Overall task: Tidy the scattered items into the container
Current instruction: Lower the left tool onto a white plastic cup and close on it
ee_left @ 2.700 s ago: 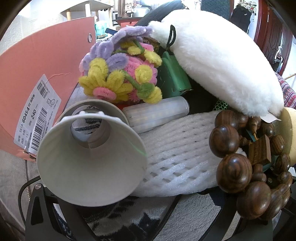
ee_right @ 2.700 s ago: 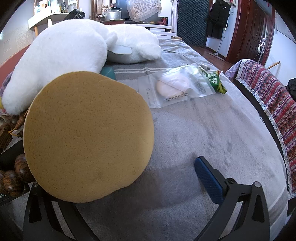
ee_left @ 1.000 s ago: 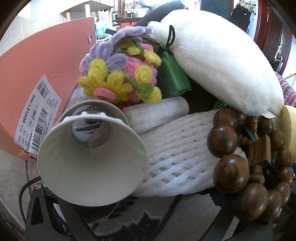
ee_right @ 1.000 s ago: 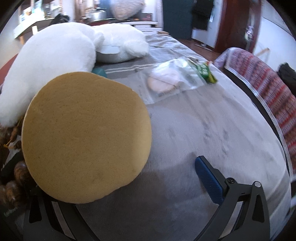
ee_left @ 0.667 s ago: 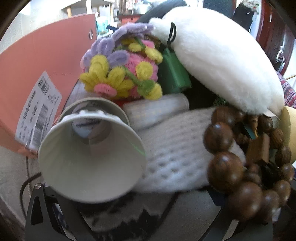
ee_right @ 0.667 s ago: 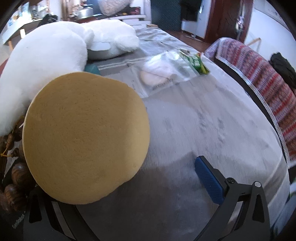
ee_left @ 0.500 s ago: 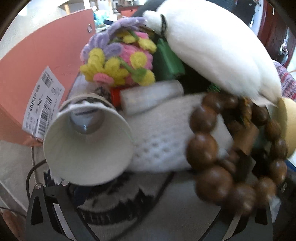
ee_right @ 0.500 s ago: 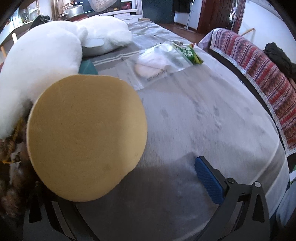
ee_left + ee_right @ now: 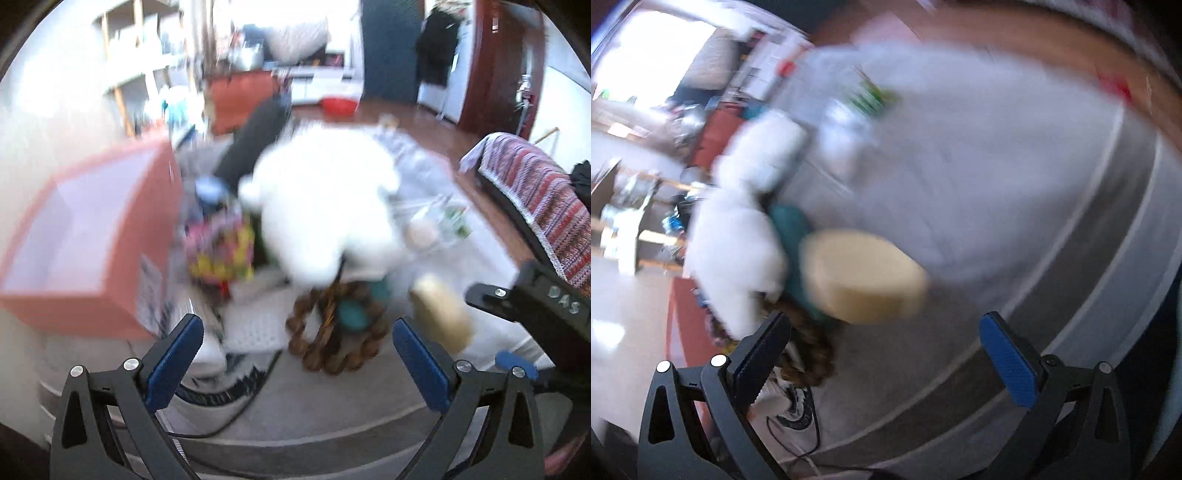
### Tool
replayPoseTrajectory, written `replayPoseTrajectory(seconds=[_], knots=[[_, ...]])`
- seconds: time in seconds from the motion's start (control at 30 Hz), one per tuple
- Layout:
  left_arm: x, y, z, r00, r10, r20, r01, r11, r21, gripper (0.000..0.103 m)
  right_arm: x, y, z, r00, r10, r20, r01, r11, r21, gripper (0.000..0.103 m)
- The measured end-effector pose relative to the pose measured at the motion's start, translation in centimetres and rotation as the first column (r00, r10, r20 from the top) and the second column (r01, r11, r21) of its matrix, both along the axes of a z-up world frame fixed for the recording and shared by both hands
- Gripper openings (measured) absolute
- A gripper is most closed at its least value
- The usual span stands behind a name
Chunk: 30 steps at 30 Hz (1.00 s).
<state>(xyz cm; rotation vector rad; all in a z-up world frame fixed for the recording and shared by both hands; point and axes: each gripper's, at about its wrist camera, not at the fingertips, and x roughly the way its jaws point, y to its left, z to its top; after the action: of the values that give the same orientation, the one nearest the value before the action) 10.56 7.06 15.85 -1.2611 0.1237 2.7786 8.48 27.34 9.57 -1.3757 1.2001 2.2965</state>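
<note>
Both the left tongs [image 9: 297, 349] and right tongs [image 9: 886, 350] gape wide, holding nothing.

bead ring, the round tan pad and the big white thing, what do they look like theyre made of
The bead ring looks like polished dark wood: large brown round beads, though blur hides any grain. The round tan pad looks like matte sponge or foam: a thick, dull yellowish disc with soft edges. The big white plush looks like fluffy synthetic fur, with a fuzzy outline.

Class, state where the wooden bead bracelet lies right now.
In the left wrist view the bracelet lies on the grey cloth, centre frame, just below the white plush, with the tan sponge to its right.
</note>
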Motion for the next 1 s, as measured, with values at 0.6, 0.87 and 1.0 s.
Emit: replayPoseTrajectory(seconds=[0.6,0.87,1.0], knots=[[5.9,-4.7,0.5,0.991,0.096,-0.098,-0.093,0.995,0.030,0.103,8.2,-4.2,12.2,0.915,0.249,-0.319,-0.147,0.939,0.310,0.102],[0.9,-8.4,-1.6,0.989,0.128,-0.070,-0.128,0.992,0.009,0.103,6.6,-6.4,10.8,0.893,0.366,-0.261,-0.265,0.897,0.352,0.102],[1.5,-6.1,-1.1,0.980,0.188,-0.070,-0.192,0.980,-0.057,0.103,6.1,-6.4,10.1,0.895,0.374,-0.243,-0.284,0.898,0.337,0.102]])
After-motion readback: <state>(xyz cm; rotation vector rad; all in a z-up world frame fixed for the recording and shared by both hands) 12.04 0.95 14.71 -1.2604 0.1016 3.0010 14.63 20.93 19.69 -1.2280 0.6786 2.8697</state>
